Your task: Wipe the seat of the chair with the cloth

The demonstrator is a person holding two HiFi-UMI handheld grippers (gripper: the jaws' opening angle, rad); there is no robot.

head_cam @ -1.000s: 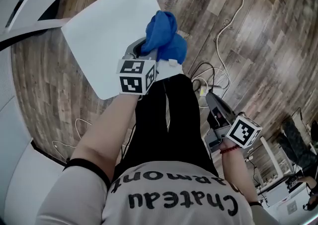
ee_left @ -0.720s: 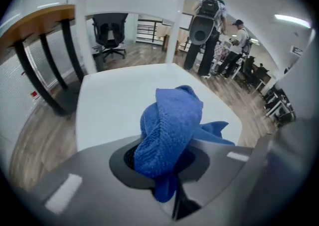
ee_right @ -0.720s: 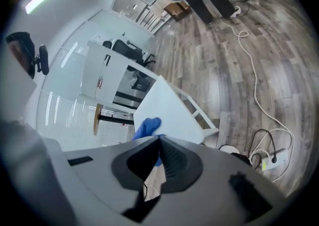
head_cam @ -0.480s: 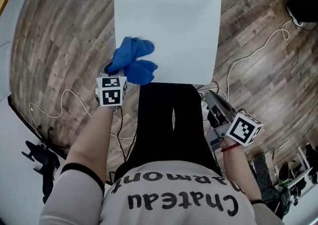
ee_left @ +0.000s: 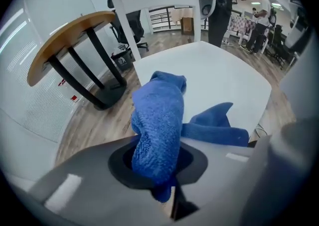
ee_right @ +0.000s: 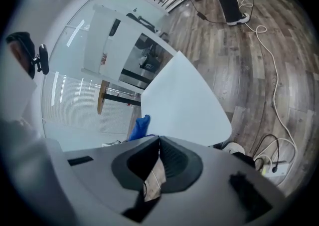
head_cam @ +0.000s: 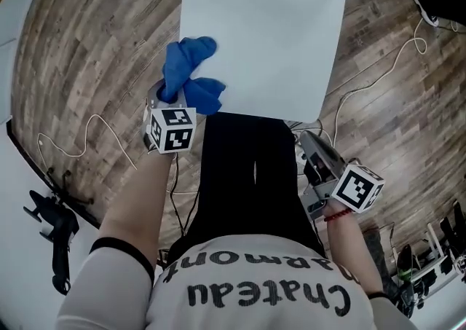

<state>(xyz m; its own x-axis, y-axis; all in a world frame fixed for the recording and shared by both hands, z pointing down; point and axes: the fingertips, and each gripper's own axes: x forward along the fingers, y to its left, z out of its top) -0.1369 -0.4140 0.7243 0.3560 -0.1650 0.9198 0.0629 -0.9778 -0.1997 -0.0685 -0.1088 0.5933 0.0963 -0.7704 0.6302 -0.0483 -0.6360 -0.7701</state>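
Left gripper (ee_left: 157, 162): jaws clamped on the blue cloth (ee_left: 159, 120). One bunch stands up out of the jaws and a flap trails off to the right. In the head view the left gripper (head_cam: 166, 95) sits at the near-left corner of the white chair seat (head_cam: 269, 37), with the cloth (head_cam: 188, 73) straddling the seat's left edge, part over the seat and part over the wood floor (head_cam: 87, 52). The flap seems to rest on the seat surface; contact not certain.

Key relation: nearly all the bare seat (ee_left: 219, 75) lies right and far of the jaws, so the wipe probably has to run rightward and away from this corner. The cloth's long axis runs roughly near-to-far along the left edge.

Right gripper (ee_right: 158, 162): jaws pressed together, nothing between them. In the head view it (head_cam: 307, 145) hangs just off the seat's near-right corner, over the floor and well apart from the cloth. From there the seat (ee_right: 182, 105) lies ahead and to the left. The left gripper is the nearer, working one.
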